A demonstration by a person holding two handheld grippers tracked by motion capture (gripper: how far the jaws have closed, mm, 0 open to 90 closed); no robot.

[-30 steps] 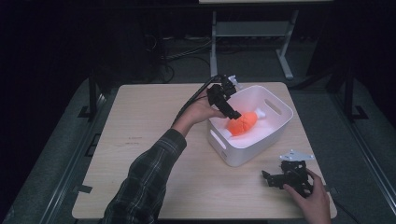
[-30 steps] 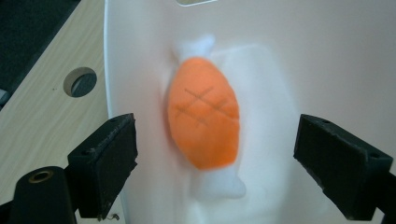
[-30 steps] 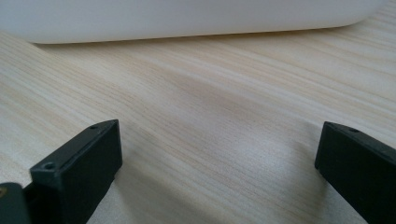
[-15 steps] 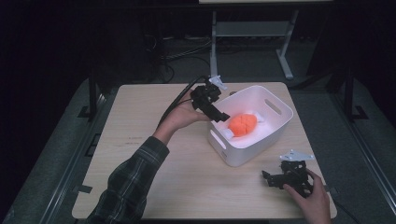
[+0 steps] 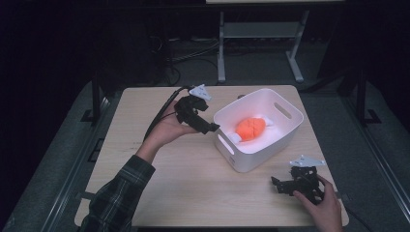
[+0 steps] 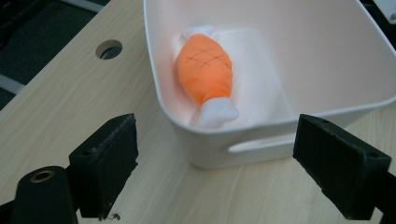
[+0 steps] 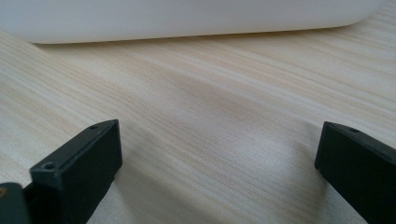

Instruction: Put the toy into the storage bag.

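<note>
our left gripper (image 5: 212,128) hangs just outside the white bin (image 5: 285,129), jaws spread wide and holding nothing. the orange plush toy (image 6: 205,74) lies on the bin's floor, near the wall closest to us, its white end (image 6: 215,112) toward the rim. we judge it soft, light and squashy, not fragile; the plump orange middle looks the best place to pinch. our right gripper (image 5: 285,184) rests low on the table (image 5: 193,188) near the bin, jaws also apart and empty. a second ago the left gripper was over the bin at the toy; now it has drawn back outside, and the toy lies free.
</note>
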